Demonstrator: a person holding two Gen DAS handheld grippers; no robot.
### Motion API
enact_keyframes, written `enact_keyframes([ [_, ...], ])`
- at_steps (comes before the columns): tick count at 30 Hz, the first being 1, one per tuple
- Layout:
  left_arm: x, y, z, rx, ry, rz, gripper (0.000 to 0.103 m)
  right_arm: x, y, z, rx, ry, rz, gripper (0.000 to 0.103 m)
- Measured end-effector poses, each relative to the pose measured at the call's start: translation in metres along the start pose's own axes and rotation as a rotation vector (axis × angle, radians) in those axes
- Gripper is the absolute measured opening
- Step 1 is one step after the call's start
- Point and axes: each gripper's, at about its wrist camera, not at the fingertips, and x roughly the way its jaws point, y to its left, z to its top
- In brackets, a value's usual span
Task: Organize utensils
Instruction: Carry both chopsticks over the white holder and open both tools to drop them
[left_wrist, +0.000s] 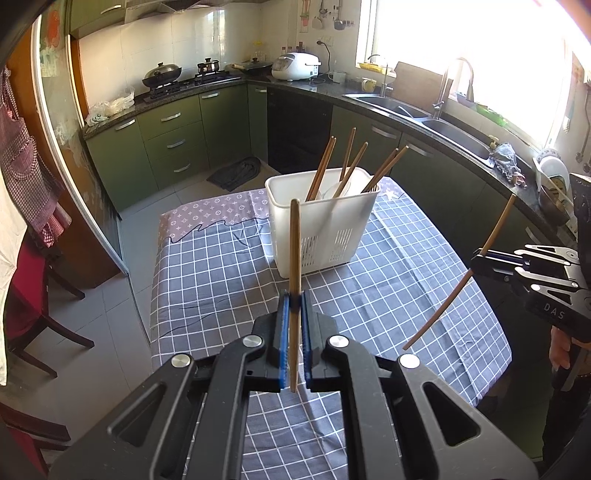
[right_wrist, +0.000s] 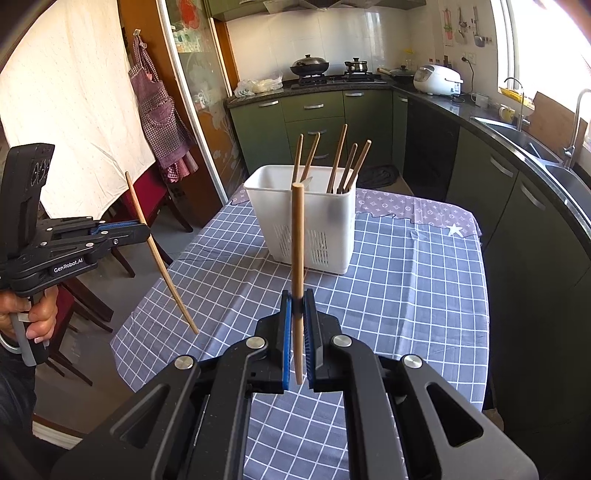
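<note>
Both tongs loaded: left tongs (left_wrist: 294, 301) clamped on one chopstick (left_wrist: 294, 280), held near upright, the blue pads (left_wrist: 283, 332) gripping it well below its middle, so most of the length stands above the grip and a short tail hangs under. Right tongs (right_wrist: 300, 301) same story, pinching the second chopstick (right_wrist: 297, 266) roughly vertical. Each tool shows in the other's camera: my right one off to the right of the left tongs with its stick slanted, my left one off to the left of the right tongs, stick also slanted there. Target is the white utensil basket (left_wrist: 325, 236), straight ahead of both tongs on the checked cloth of the counter (left_wrist: 424, 288), nothing between. It already holds about six chopsticks (left_wrist: 321, 170) leaning in a fan, mostly toward the right side as seen from the left tongs; something pale, maybe a spoon, sits among them, can't tell. Step in hand, as I judge it: carry both sticks over the rim and drop them in. Doing it well: lift enough that the lower tails clear the near wall, go one side at a time so the two tools don't cross, aim for the emptier left compartment, keep each stick near vertical, lower the tail inside before easing the grip. Risk: tail catching the rim or knocking the leaning ones; light plastic basket could shift or tip.
</note>
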Motion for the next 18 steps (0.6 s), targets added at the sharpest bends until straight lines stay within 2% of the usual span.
enact_keyframes([
  [5, -0.024, -0.007, 0.037, 0.012, -0.063, -0.014, 0.006, -0.019, 0.004, 0.024, -0.015, -0.054, 0.013, 0.007],
  [11, -0.053, -0.011, 0.099, -0.001, -0.208, -0.019, 0.006, -0.031, 0.002, 0.043, -0.027, -0.097, 0.015, 0.007],
  [15, -0.049, -0.014, 0.136, -0.009, -0.288, -0.002, 0.006, -0.03, -0.004, 0.046, -0.022, -0.097, 0.02, 0.007],
  [18, -0.027, -0.016, 0.153, -0.016, -0.305, 0.034, 0.006, -0.029, -0.01, 0.049, -0.012, -0.095, 0.02, 0.007],
])
